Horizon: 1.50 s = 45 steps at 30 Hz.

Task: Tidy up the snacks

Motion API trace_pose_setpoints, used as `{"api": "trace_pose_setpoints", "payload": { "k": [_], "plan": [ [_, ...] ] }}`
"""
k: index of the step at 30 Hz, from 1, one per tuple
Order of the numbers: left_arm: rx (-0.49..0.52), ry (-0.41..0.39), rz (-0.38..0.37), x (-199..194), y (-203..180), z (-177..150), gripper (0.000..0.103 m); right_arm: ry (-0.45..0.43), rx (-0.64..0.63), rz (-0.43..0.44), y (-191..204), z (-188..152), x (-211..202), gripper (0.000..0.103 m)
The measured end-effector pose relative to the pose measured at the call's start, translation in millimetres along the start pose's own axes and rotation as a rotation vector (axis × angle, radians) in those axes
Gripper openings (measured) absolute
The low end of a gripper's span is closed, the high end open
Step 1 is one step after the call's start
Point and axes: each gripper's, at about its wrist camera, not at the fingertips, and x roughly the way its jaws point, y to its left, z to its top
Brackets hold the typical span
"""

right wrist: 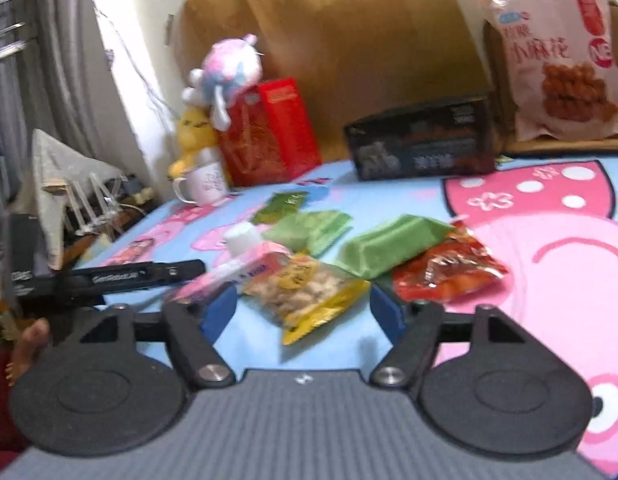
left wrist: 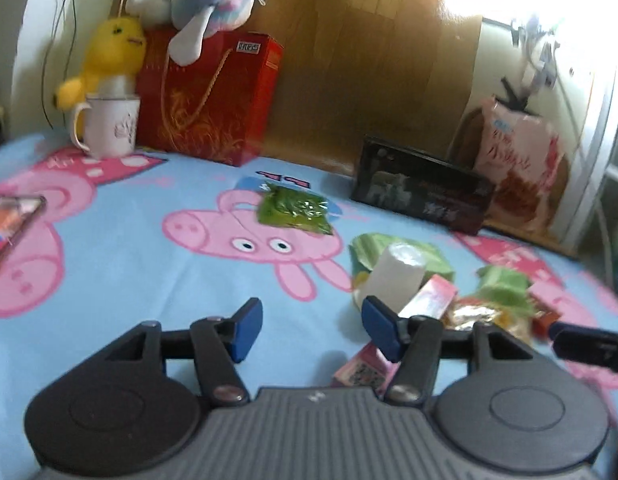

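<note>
Left wrist view: we see the left gripper (left wrist: 312, 330) with its blue pads spread wide, nothing between them, over the blue cartoon-pig bedsheet (left wrist: 121, 264). A shiny green snack packet (left wrist: 295, 211) lies alone near the sheet's middle, well apart from the rest. Just beyond the gripper's right-hand pad sits the snack pile: a white cylindrical tub (left wrist: 397, 280) resting against a light green bag (left wrist: 393, 246), a pink carton (left wrist: 427, 298) below it, and a green wrapper (left wrist: 505, 286) plus gold-foil packets further right, too blurred to name. At the sheet's far edge stand a white mug (left wrist: 109, 126), a red gift bag (left wrist: 213, 100) with plush toys on top, a yellow plush (left wrist: 111, 50), and a black box (left wrist: 423, 190). The tip of the right gripper (left wrist: 589, 344) pokes in from the right.

Right wrist view: we see the right gripper (right wrist: 303, 314), its pads wide apart too, holding nothing. A clear bag of yellow snacks (right wrist: 305, 294) lies on the sheet between and just past the pads. A red packet (right wrist: 445, 274) sits right of it, touching a green wrapped block (right wrist: 389, 246). The pink carton (right wrist: 237, 270) and white tub (right wrist: 243, 236) lie left. A large pink snack bag (right wrist: 565, 64) leans upright beyond the far edge, behind the black box (right wrist: 421, 140). The left gripper's finger (right wrist: 121, 276) enters from the left.
</note>
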Motion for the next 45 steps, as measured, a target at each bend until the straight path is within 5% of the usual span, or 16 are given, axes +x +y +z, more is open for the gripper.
{"api": "trace_pose_setpoints", "payload": {
  "k": [4, 8, 16, 22, 27, 45],
  "plan": [
    [-0.033, 0.020, -0.002, 3, 8, 2, 0.056, 0.012, 0.070, 0.022, -17, 7, 3, 0.076],
    [0.017, 0.031, 0.044, 6, 0, 1, 0.056, 0.064, 0.130, 0.024, -20, 14, 10, 0.087],
    [0.072, 0.046, 0.124, 10, -10, 1, 0.057, 0.085, 0.215, 0.211, -66, 14, 4, 0.103],
    [0.077, 0.053, 0.183, 12, -10, 3, 0.060, 0.060, 0.218, 0.246, -67, 13, 2, 0.103],
    [0.057, 0.065, 0.243, 15, -10, 4, 0.072, -0.055, 0.289, 0.276, -69, 3, -7, 0.103],
    [0.041, 0.089, 0.297, 19, -7, 7, 0.086, -0.113, 0.343, 0.334, -71, -1, -16, 0.103]
  ]
}}
